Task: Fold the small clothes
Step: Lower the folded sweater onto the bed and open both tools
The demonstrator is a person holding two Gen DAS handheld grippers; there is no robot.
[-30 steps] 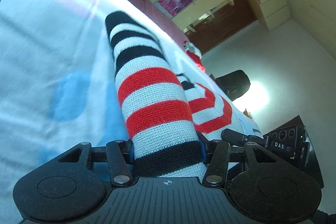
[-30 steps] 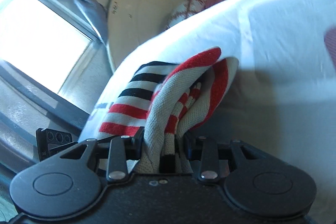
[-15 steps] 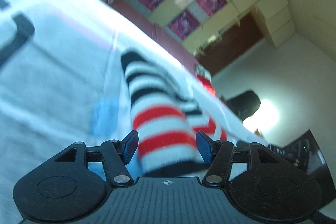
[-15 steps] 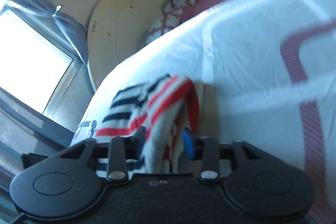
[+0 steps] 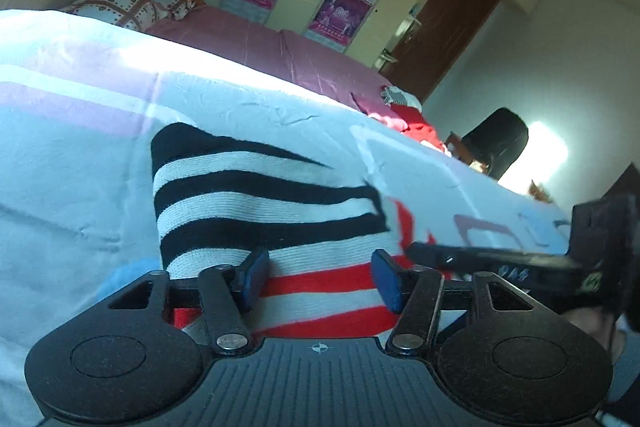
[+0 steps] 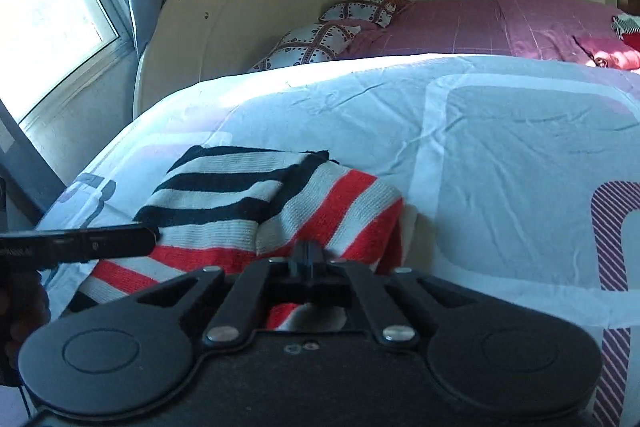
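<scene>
Striped knit garment (image 5: 276,223), 1 item, black, white and red bands; folded over itself, lying flat on the pale patterned bedsheet (image 6: 500,163) near its front corner.
Pillows (image 6: 316,39), 2, patterned, at the headboard; pink cover (image 6: 460,23), 1, behind the pale sheet; red clothing heap (image 5: 416,125), 1, far side of the bed; wardrobe posters (image 5: 340,11), 4 in the left view.
Left gripper (image 5: 320,277), 1; jaws closing but parted, blue pads (image 5: 252,277) clear of the cloth; the garment's red-and-white end lies between and just beyond them, ungripped.
Right gripper (image 6: 308,255), 1; fingers clenched together, nothing pinched; the garment lies directly ahead of and under its tips, its red stripes showing through the frame opening.
</scene>
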